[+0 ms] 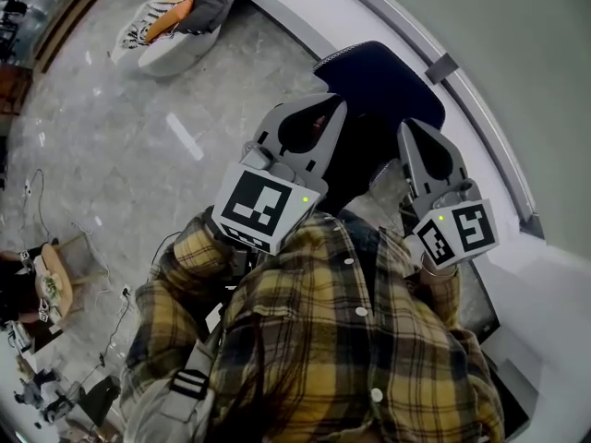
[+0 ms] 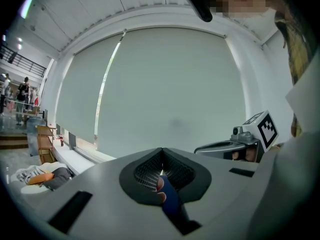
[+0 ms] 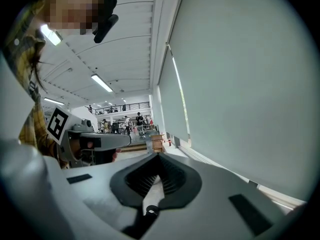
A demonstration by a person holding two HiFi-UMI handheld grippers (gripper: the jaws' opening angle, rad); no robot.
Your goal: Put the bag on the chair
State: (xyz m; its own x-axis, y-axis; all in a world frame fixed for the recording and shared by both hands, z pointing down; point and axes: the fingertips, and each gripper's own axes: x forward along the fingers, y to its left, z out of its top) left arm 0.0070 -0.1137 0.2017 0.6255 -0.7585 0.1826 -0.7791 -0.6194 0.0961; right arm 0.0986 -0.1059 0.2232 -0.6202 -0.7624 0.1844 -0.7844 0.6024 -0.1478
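A dark navy and black bag (image 1: 374,86) hangs between my two grippers, in front of my plaid shirt. My left gripper (image 1: 325,107) is shut on a blue strap (image 2: 169,196) of the bag, which runs up between its jaws. My right gripper (image 1: 412,129) is shut on a pale strip with a small black ring (image 3: 151,210), and I cannot tell which part of the bag that is. Each gripper view shows the other gripper: the right gripper (image 2: 240,145) and the left gripper (image 3: 92,141). I cannot make out a chair for certain.
A white wall with a low ledge (image 1: 406,35) curves close behind the bag. A white bean bag (image 1: 171,26) with orange and grey cushions lies on the stone floor at far left. Cables and a wooden piece (image 1: 55,280) lie at left. People stand far off (image 3: 125,121).
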